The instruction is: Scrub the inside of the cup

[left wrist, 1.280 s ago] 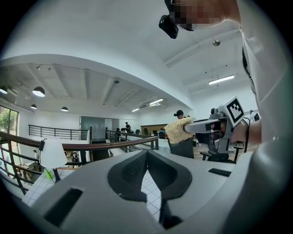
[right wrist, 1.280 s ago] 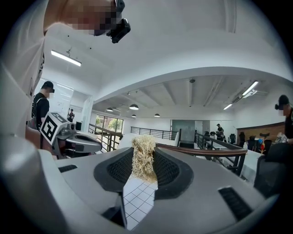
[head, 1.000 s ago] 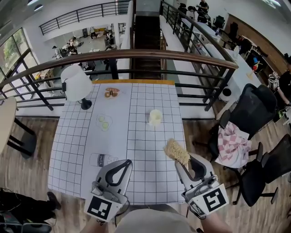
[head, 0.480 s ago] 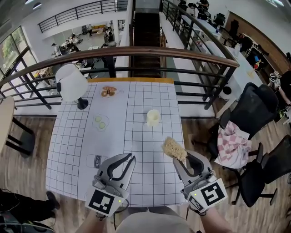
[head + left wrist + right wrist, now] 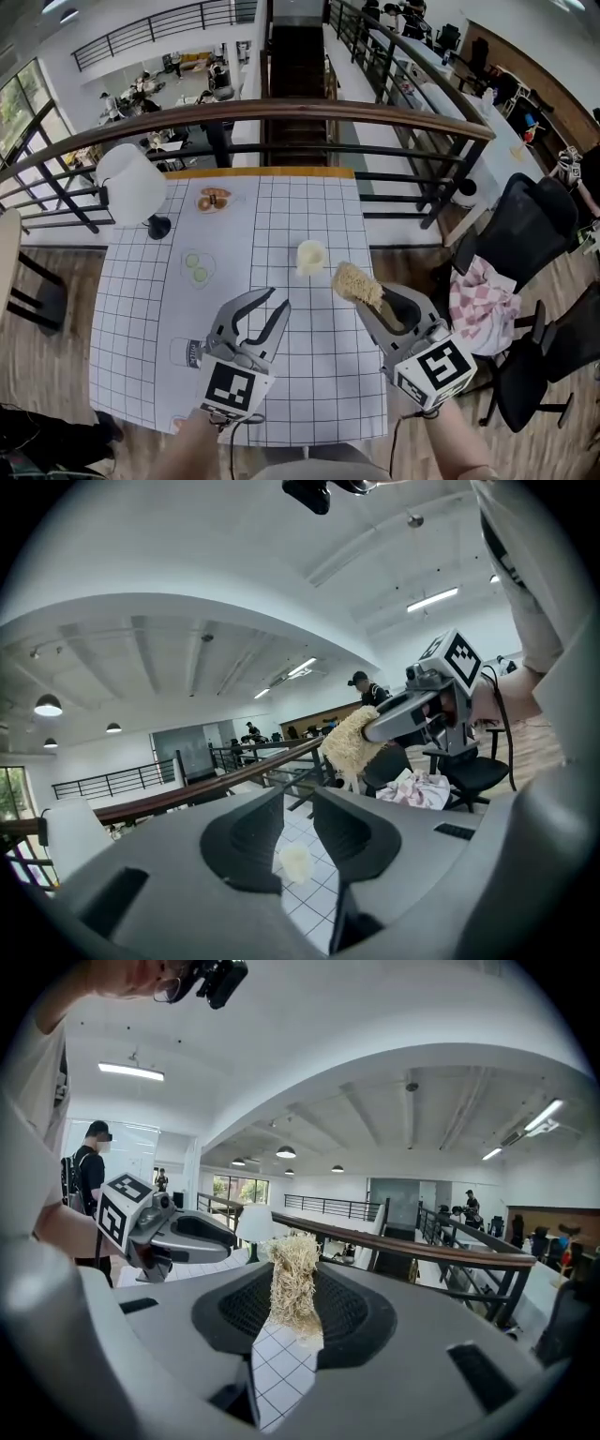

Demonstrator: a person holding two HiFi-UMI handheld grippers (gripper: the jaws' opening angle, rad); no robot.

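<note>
A pale cream cup (image 5: 310,257) stands upright on the gridded tablecloth (image 5: 309,375), right of centre. My right gripper (image 5: 368,298) is shut on a tan fibrous scrubber (image 5: 357,284), held just right of the cup and a little nearer to me. The right gripper view shows the scrubber (image 5: 293,1279) sticking up from between the jaws. My left gripper (image 5: 278,302) is open and holds nothing, just short of the cup on its near left. In the left gripper view the cup (image 5: 295,862) shows in the gap between the jaws, with the scrubber (image 5: 349,747) up at the right.
A white lamp (image 5: 131,185) stands at the table's far left. A small plate of food (image 5: 213,200) and a dish of green slices (image 5: 197,268) lie on the left half, a clear glass (image 5: 187,352) by the near left. A railing (image 5: 281,112) runs behind; an office chair (image 5: 525,234) stands at the right.
Both grippers have moved forward over the table toward the cup. The left jaws have spread apart. The scrubber stays in the right gripper.
</note>
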